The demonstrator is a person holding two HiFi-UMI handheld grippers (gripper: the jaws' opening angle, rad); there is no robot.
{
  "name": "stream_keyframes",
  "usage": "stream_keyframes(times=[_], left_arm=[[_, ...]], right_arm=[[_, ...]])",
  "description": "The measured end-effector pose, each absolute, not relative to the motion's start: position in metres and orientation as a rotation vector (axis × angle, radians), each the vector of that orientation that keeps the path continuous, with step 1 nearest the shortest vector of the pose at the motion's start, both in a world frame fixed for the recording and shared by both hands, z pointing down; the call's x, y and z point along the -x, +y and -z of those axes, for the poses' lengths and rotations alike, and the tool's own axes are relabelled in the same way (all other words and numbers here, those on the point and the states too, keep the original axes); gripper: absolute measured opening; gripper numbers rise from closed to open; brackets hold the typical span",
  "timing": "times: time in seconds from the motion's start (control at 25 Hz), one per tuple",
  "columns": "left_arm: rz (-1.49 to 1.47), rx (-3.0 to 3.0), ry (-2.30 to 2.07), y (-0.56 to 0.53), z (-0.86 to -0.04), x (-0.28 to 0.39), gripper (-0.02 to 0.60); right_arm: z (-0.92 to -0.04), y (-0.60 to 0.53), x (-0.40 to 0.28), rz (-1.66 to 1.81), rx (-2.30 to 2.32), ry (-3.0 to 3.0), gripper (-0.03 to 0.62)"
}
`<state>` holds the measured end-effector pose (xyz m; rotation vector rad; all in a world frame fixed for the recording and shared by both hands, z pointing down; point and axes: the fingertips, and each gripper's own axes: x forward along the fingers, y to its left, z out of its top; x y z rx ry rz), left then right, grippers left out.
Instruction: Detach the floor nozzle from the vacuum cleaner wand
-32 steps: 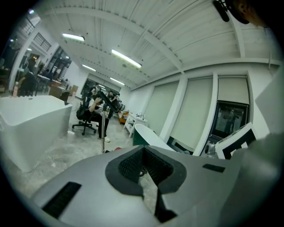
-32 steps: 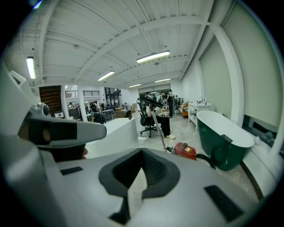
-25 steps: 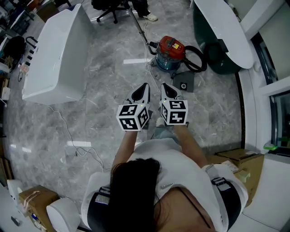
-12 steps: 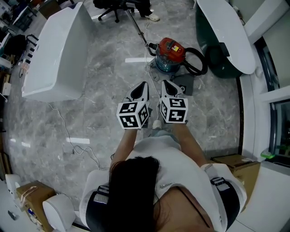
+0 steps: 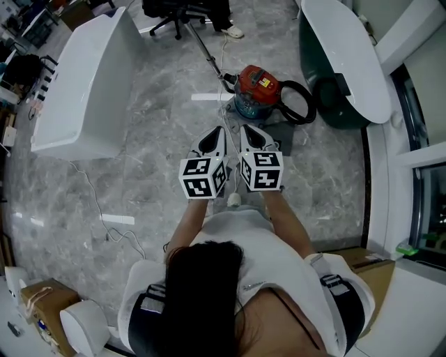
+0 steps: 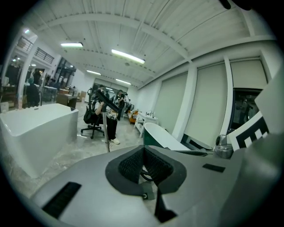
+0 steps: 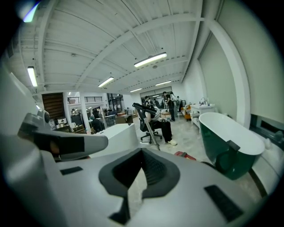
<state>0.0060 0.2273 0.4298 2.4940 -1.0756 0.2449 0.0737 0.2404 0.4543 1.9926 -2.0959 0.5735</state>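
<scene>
A red and blue vacuum canister (image 5: 256,89) stands on the marble floor ahead, with a black hose (image 5: 301,97) looped at its right. Its thin metal wand (image 5: 206,49) slants up and away to the left; the wand's far end runs out of the head view. A dark flat piece (image 5: 284,132) lies just in front of the canister, partly hidden. My left gripper (image 5: 222,130) and right gripper (image 5: 244,128) are held side by side short of the canister, both shut and empty. The left gripper view shows the wand (image 6: 108,138); the right gripper view shows the wand (image 7: 154,131) and canister (image 7: 184,155).
A white bathtub (image 5: 83,84) stands at the left and a green one (image 5: 341,56) at the right. An office chair (image 5: 171,10) with a seated person is behind the wand. A white cable (image 5: 94,199) trails over the floor. Cardboard boxes (image 5: 359,259) sit near me.
Both grippers have moved forward together towards the canister, and the canister now lies closer to their tips. Their jaws stayed shut.
</scene>
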Motion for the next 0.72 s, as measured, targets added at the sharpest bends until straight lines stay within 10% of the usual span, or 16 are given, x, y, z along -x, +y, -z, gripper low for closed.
stream_keyframes(times=[0.72], left_arm=[[-0.281, -2.513, -1.166, 0.204, -0.427, -0.028, 0.003]], right_arm=[[-0.457, 0.219, -0.100, -0.596, -1.979, -2.139, 0.015]])
